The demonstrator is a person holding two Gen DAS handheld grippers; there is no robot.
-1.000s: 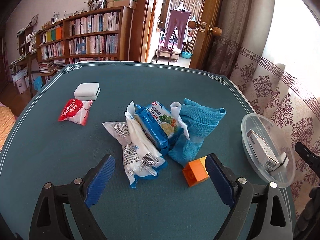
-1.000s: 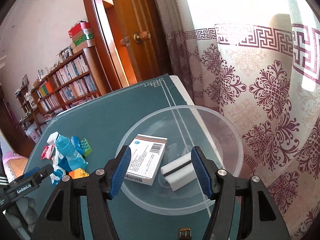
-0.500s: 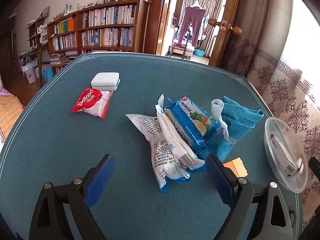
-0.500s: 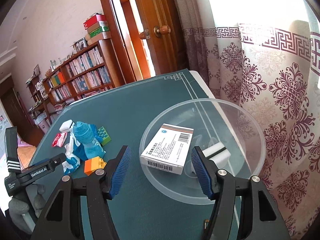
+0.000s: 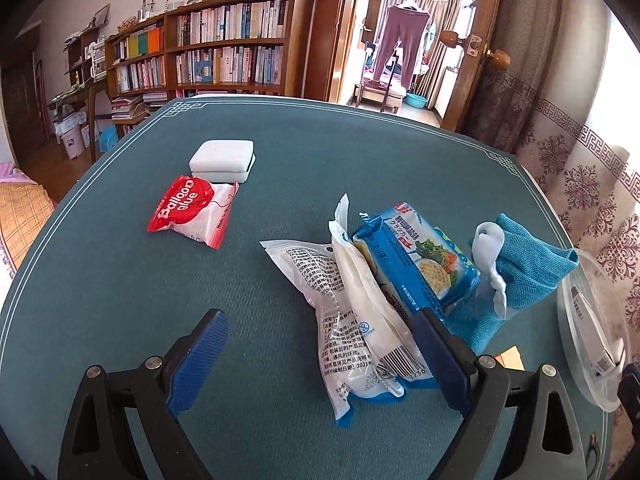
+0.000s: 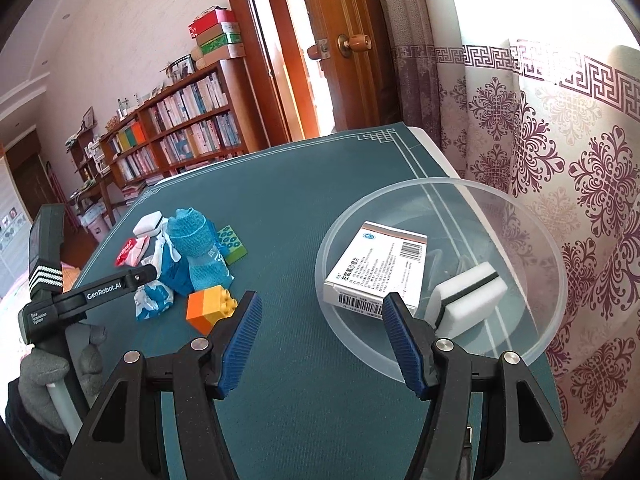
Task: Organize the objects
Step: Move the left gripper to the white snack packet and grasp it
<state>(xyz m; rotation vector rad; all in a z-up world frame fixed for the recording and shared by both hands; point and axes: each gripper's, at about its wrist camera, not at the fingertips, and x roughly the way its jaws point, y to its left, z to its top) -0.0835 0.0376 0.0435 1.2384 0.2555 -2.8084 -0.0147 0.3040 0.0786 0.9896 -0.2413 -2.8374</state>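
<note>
- The left tool point(image 5: 318, 354) stands wide open above the green surface point(image 5: 132, 300), nothing between its pads; its right finger overlaps the edge of the white packet point(image 5: 352, 320) in the view, and I cannot tell whether it touches.
- The right tool point(image 6: 322, 336) is part-open and empty, low over the surface just beside the clear bowl point(image 6: 532, 354).
- The bowl already holds a white medicine box point(image 6: 378, 268) and a white sponge point(image 6: 466, 300).
- Still loose in a heap: the white packet, a blue cracker pack point(image 5: 420, 260) leaning on it, a blue cloth point(image 5: 524, 276) and an orange brick point(image 6: 210, 308). Farther off lie a red glue sachet point(image 5: 192, 210) and a second sponge point(image 5: 222, 160), touching each other.
- The packets are probably light, crinkly and slippery; gripping across the filled middle looks safer than the sealed ends. The crackers would likely crush under a hard squeeze.
- The cloth is soft and will sag; pinch a bunched fold.
- The brick is rigid; take it on flat sides.
- A green brick point(image 6: 232, 244) is half hidden behind the cloth, and the bowl is cut off at the left view's edge.
</note>
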